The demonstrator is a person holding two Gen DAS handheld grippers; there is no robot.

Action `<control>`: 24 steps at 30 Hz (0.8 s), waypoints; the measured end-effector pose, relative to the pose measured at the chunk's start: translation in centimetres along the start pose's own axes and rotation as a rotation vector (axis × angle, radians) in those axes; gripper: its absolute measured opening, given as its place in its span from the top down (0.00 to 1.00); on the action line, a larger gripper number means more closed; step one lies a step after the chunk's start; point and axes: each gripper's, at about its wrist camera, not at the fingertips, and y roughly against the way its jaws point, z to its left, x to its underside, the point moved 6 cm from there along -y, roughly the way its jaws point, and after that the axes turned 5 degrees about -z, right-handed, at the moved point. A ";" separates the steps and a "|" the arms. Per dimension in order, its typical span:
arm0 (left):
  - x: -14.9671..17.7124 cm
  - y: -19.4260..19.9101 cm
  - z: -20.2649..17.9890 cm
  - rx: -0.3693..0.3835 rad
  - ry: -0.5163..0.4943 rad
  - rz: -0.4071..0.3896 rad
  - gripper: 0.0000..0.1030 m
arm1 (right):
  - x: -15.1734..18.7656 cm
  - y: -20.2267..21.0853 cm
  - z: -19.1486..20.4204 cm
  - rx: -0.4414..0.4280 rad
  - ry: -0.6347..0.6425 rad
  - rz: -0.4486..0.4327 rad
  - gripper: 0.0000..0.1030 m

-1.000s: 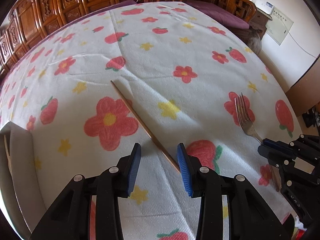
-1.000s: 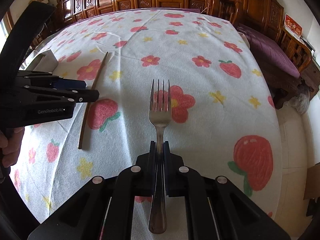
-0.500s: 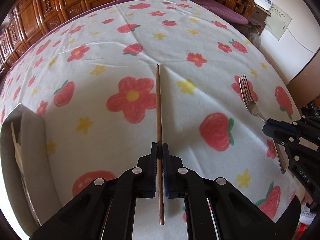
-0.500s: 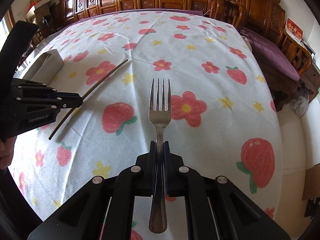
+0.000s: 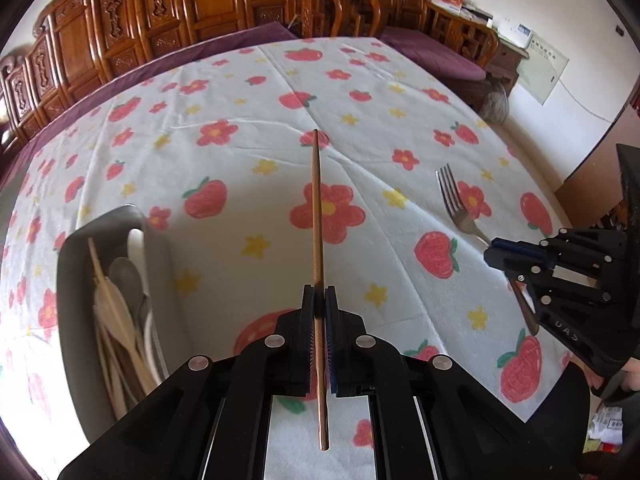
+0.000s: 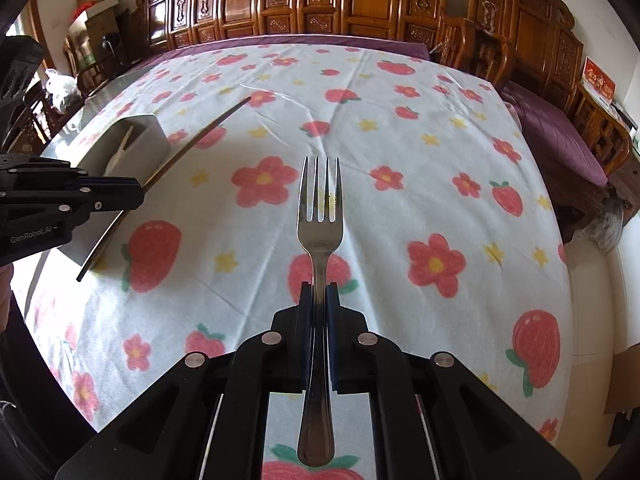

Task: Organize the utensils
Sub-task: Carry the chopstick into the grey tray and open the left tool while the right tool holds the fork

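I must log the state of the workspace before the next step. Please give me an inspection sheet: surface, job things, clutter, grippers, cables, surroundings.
Surface: tablecloth with flowers and strawberries, some creases.
Job's things: chopstick and fork, both held above the cloth; grey bin at the left holds spoons and chopsticks.
Clutter: nothing seen on the cloth.
Grippers: left gripper shut on the chopstick; right gripper shut on the fork handle.
Cables: a thin wire on the wall.
Surroundings: carved wooden chairs, purple cushions.

utensil bin (image 5: 72,280) left of chopstick (image 5: 317,216)
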 end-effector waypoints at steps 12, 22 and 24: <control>0.1 5.2 3.3 0.000 0.022 -0.075 0.96 | -2.5 2.3 4.3 -0.035 0.019 -0.050 0.92; 1.5 8.0 7.5 -0.017 0.035 -0.100 0.96 | -2.3 1.9 6.9 -0.055 0.035 -0.041 0.92; 1.5 8.3 9.0 -0.025 0.054 -0.104 0.96 | -2.6 1.7 7.4 -0.059 0.039 -0.041 0.92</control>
